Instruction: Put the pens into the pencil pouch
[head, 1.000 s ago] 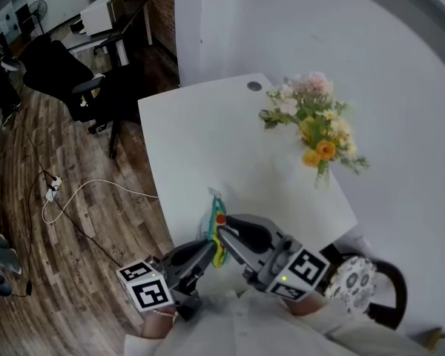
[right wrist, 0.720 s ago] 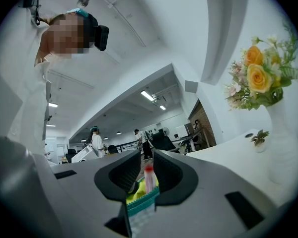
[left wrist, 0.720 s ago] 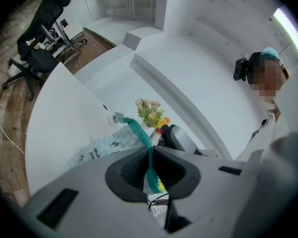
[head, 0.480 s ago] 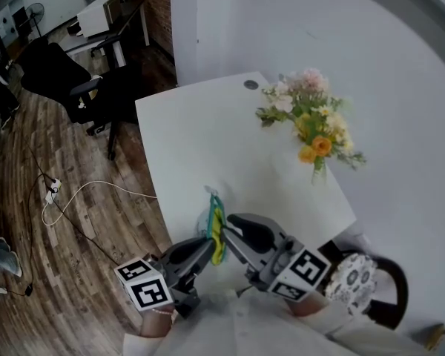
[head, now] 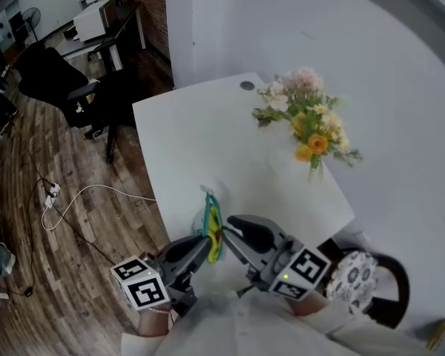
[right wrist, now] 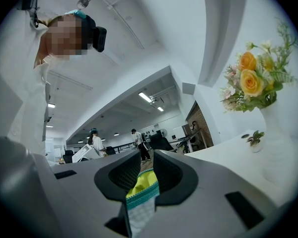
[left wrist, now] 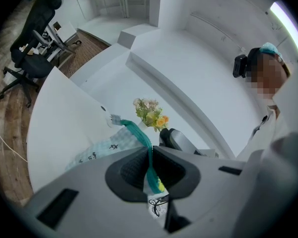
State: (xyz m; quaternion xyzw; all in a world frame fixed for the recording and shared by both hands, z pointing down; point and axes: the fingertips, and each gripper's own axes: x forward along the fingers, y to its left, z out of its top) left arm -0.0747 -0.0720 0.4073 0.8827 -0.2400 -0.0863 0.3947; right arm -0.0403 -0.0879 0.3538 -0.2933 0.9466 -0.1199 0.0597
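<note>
Pouch (head: 213, 228): held up on edge between both tools, at the near edge of the counter; I cannot tell whether it touches the top.
Left tool (left wrist: 150, 155): narrow, pads pinching the teal zip band.
Right tool (right wrist: 146, 165): a little wider, closed on the rim where the yellow lining shows.
Handling: judged light, soft cloth that sags and folds; it will not hold its own shape.
Where to hold: the zip band and rim, one tool on each side, as now, so the mouth can be drawn apart.
Risk: thin cloth may slip from the pads if pulled hard.
Pens: none seen in any view.
Counter (head: 200, 139): white, with flowers (head: 308, 128) on the far side, well apart from the pouch.
</note>
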